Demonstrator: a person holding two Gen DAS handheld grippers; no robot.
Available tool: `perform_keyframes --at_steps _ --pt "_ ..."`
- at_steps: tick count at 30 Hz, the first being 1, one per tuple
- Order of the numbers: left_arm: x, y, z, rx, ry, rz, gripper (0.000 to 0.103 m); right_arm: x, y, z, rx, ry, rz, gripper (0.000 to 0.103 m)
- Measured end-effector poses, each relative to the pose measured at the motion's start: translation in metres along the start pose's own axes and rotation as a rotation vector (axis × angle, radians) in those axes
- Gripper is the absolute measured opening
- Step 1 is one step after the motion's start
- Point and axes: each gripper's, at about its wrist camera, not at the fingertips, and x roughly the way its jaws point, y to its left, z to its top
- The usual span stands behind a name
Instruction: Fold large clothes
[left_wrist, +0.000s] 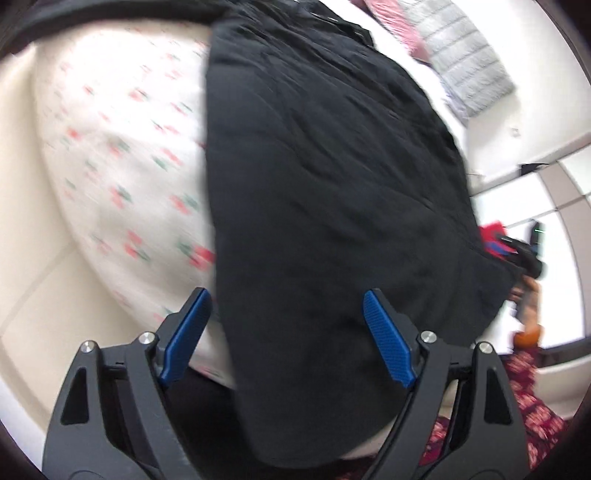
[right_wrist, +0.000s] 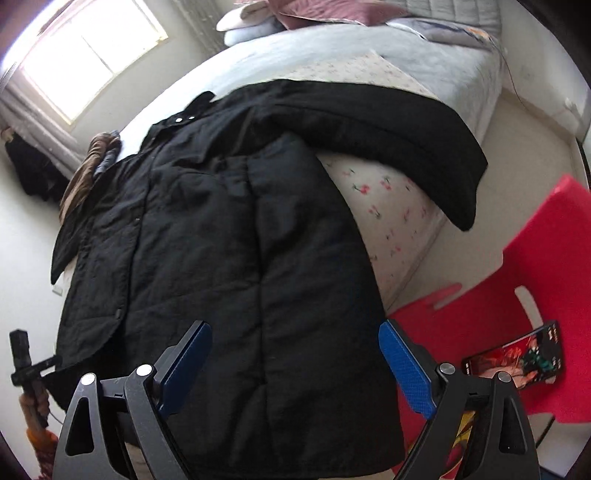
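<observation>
A large black padded coat (right_wrist: 229, 229) lies spread on the bed, hem toward me and collar with snaps at the far end. One sleeve (right_wrist: 424, 147) stretches right and hangs over the bed's edge. My right gripper (right_wrist: 294, 326) hovers open over the hem, nothing between its blue pads (right_wrist: 406, 373). In the left wrist view the coat (left_wrist: 325, 192) fills the middle. My left gripper (left_wrist: 286, 295) is open above the coat's left edge, also empty. The picture there is blurred.
The bed has a white floral sheet (left_wrist: 122, 158) and a grey blanket (right_wrist: 332, 48) with pillows at the far end. A red plastic stool (right_wrist: 532, 258) with a phone (right_wrist: 517, 362) on it stands right of the bed. A brown garment (right_wrist: 88, 166) lies beside the coat's left side.
</observation>
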Motion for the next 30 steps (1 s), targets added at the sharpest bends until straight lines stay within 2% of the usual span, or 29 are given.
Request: perform_keyframes --at_steps 2,3,4,5,6,7,9,10,12,14,16,17,18,19,21,22,23,24,25,26,30 --pt "0.001 -0.008 -0.010 0.011 -0.008 -0.022 0.071 0.015 -0.022 -0.004 0.075 0.010 0.046 0.093" --pt "-0.001 -0.012 -0.015 0.010 -0.021 -0.035 0.056 0.022 -0.030 -0.008 0.107 0.019 0.067 0.093" --pt "-0.003 -0.015 -0.017 0.011 -0.034 -0.037 0.035 0.031 -0.037 -0.012 0.143 0.040 0.103 0.086" --pt "-0.007 -0.017 -0.018 0.006 -0.046 -0.033 0.022 0.039 -0.039 -0.016 0.155 0.075 0.160 0.057" --pt "-0.015 -0.017 -0.017 -0.013 -0.062 -0.047 0.012 0.041 -0.037 -0.018 0.156 0.096 0.217 0.038" --pt "-0.026 -0.017 -0.016 -0.030 -0.086 -0.066 0.010 0.038 -0.034 -0.020 0.147 0.090 0.245 0.012" --pt "-0.061 -0.020 -0.012 -0.035 -0.179 -0.104 0.010 0.009 -0.020 -0.017 0.099 0.023 0.260 0.008" --pt "-0.079 -0.024 -0.012 -0.024 -0.225 -0.106 0.010 -0.009 -0.014 -0.016 0.084 -0.016 0.306 0.007" --pt "-0.099 -0.033 -0.011 0.021 -0.261 -0.068 0.010 -0.043 -0.001 -0.016 0.034 -0.084 0.340 0.006" --pt "-0.096 -0.037 -0.013 0.059 -0.222 0.017 0.010 -0.061 0.008 -0.020 -0.017 -0.093 0.307 0.006" --pt "-0.066 -0.035 -0.016 0.090 -0.093 0.148 0.013 -0.052 0.010 -0.026 -0.057 -0.044 0.172 0.006" --pt "-0.045 -0.031 -0.020 0.104 -0.003 0.217 0.014 -0.035 0.007 -0.031 -0.077 0.021 0.060 0.007" --pt "-0.027 -0.027 -0.024 0.113 0.065 0.297 0.021 -0.019 0.007 -0.032 -0.087 0.087 -0.015 0.009" --pt "-0.021 -0.021 -0.026 0.124 0.095 0.351 0.033 0.000 0.000 -0.036 -0.085 0.164 -0.094 0.014" --pt "-0.026 -0.022 -0.026 0.139 0.072 0.384 0.044 0.011 -0.008 -0.032 -0.072 0.214 -0.168 0.022" --pt "-0.036 -0.026 -0.021 0.142 0.034 0.390 0.051 0.007 -0.008 -0.026 -0.070 0.198 -0.177 0.023" --pt "-0.048 -0.030 -0.016 0.145 -0.015 0.401 0.056 0.001 -0.005 -0.017 -0.071 0.169 -0.168 0.028" --pt "-0.057 -0.033 -0.010 0.149 -0.061 0.411 0.069 -0.006 -0.001 -0.007 -0.071 0.144 -0.154 0.032" --pt "-0.066 -0.038 -0.002 0.155 -0.105 0.420 0.080 -0.012 0.005 0.006 -0.072 0.118 -0.144 0.047" --pt "-0.073 -0.043 0.005 0.164 -0.144 0.427 0.083 -0.020 0.011 0.020 -0.076 0.088 -0.144 0.059" --pt "-0.069 -0.062 0.048 0.210 -0.213 0.417 0.083 -0.041 0.030 0.075 -0.120 0.010 -0.129 0.063"
